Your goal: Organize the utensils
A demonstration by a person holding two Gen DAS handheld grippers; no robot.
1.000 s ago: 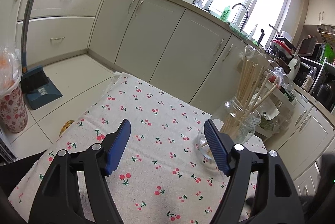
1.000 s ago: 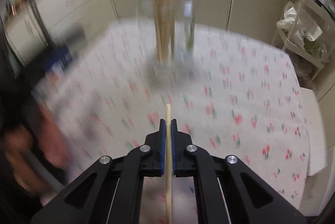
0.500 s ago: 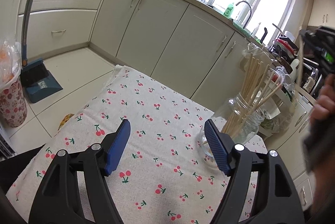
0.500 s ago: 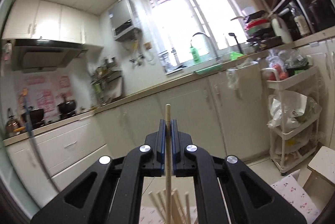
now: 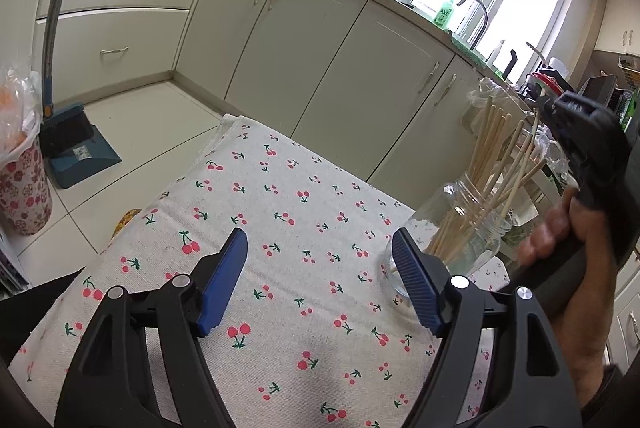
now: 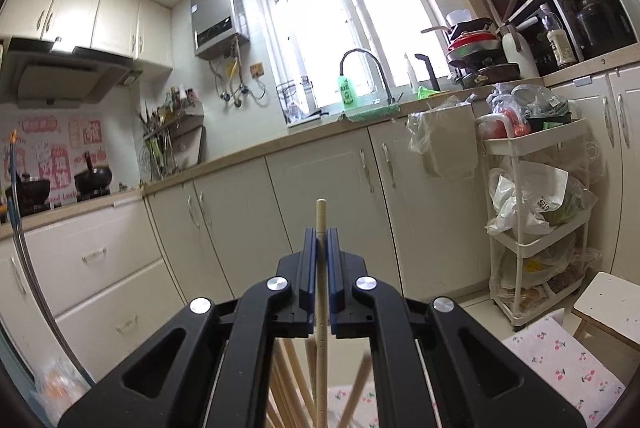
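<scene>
A glass jar full of several wooden chopsticks stands on the cherry-print tablecloth at the right. My left gripper is open and empty, low over the cloth, left of the jar. My right gripper is shut on one chopstick, held upright with its lower end among the chopstick tops below. In the left wrist view the right gripper sits above the jar, with the held chopstick slanting down into it.
Kitchen cabinets run behind the table. A dustpan and broom and a patterned bin stand on the floor at left. A white trolley and a stool stand to the right.
My right gripper has tilted up from looking down at the table and carried its chopstick over the jar, lowering its end among the others. My left gripper has hardly moved.
</scene>
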